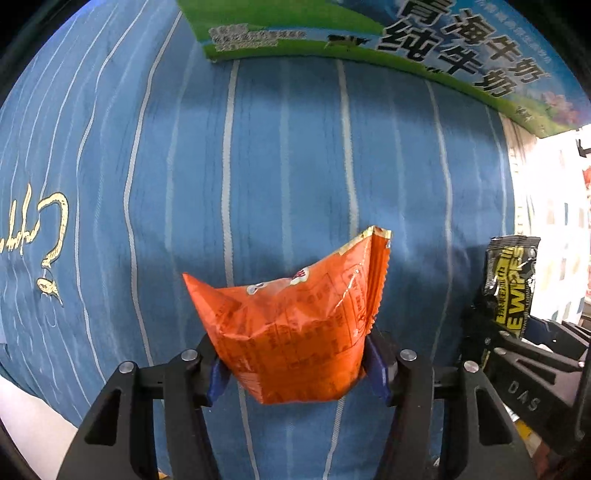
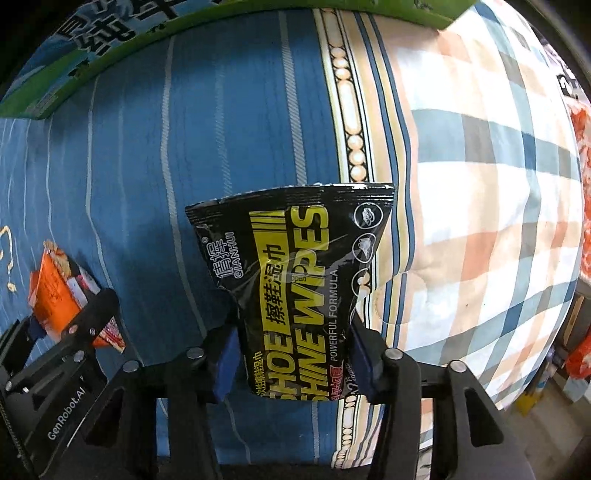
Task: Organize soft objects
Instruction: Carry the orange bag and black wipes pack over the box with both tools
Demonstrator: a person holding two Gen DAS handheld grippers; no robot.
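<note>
My left tongs (image 1: 295, 365) clamp the orange snack pouch (image 1: 291, 325), right tongs (image 2: 291, 363) clamp the black wipes pack (image 2: 295, 273), both lifted off the bed (image 1: 288, 147) for carrying toward the milk carton box (image 1: 406, 33).

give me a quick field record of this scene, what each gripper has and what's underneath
left gripper: shut on orange packet, packet crumpled, held above the bedding
right gripper: shut on black wipes pack, label reads shoe shine wipes
surface below: blue striped sheet; checked quilt beside it on the right-hand side
other item: green milk carton lying on the sheet at the top edge
grippers relative: side by side, each seen in the other's view
</note>
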